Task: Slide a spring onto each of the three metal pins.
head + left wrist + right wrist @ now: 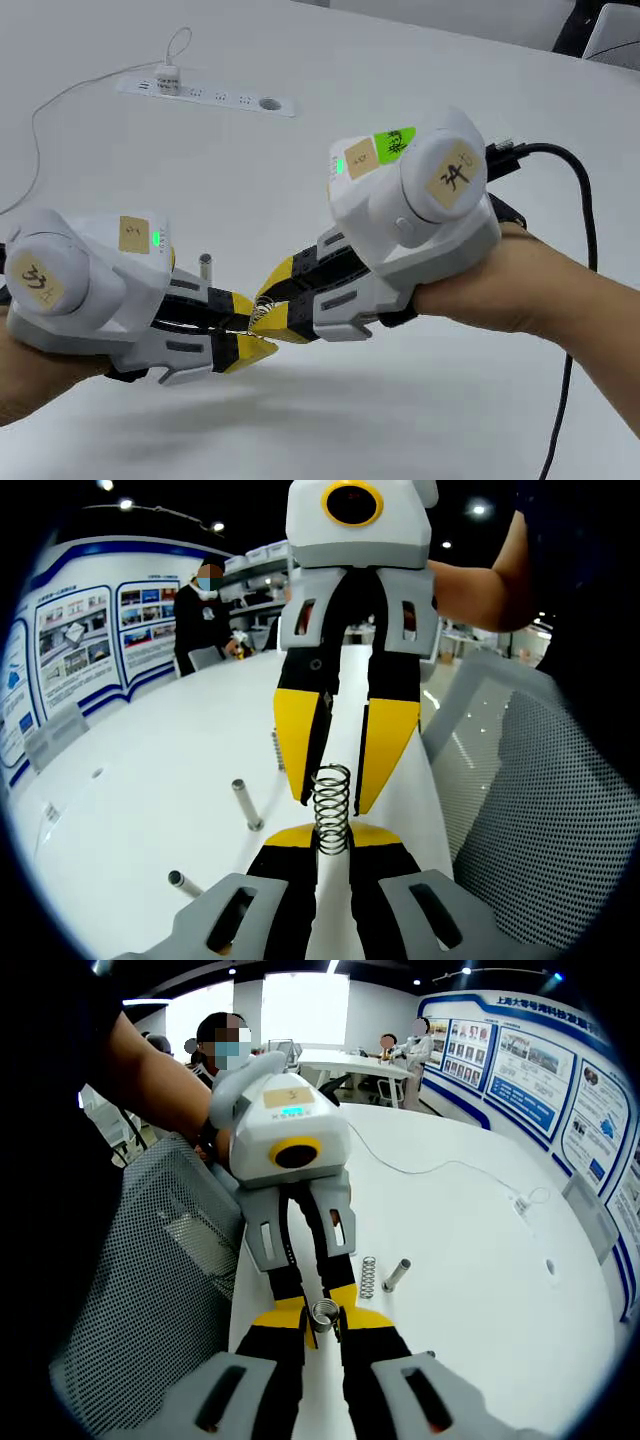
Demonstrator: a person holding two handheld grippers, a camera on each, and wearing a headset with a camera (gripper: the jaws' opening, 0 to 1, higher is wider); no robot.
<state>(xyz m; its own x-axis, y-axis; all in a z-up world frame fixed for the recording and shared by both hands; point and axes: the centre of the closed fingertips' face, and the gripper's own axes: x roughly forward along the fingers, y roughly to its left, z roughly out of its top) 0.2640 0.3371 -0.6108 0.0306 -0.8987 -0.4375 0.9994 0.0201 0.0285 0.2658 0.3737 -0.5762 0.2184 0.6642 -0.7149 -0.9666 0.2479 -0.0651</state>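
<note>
The spring (332,810) is clamped at its near end by the left gripper (332,842). It is flanked by the right gripper (334,805), fingers (385,730) slightly parted; contact cannot be told.

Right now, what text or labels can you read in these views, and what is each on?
"33" (trailing mark unclear): tan cap sticker on the left gripper.
"34" (trailing mark unclear): tan cap label on the right gripper.
Green sticker, right gripper: handwriting too blurred to read.
Small body sticker, left gripper: too small to read.
Wall posters: print too small to read.
</note>
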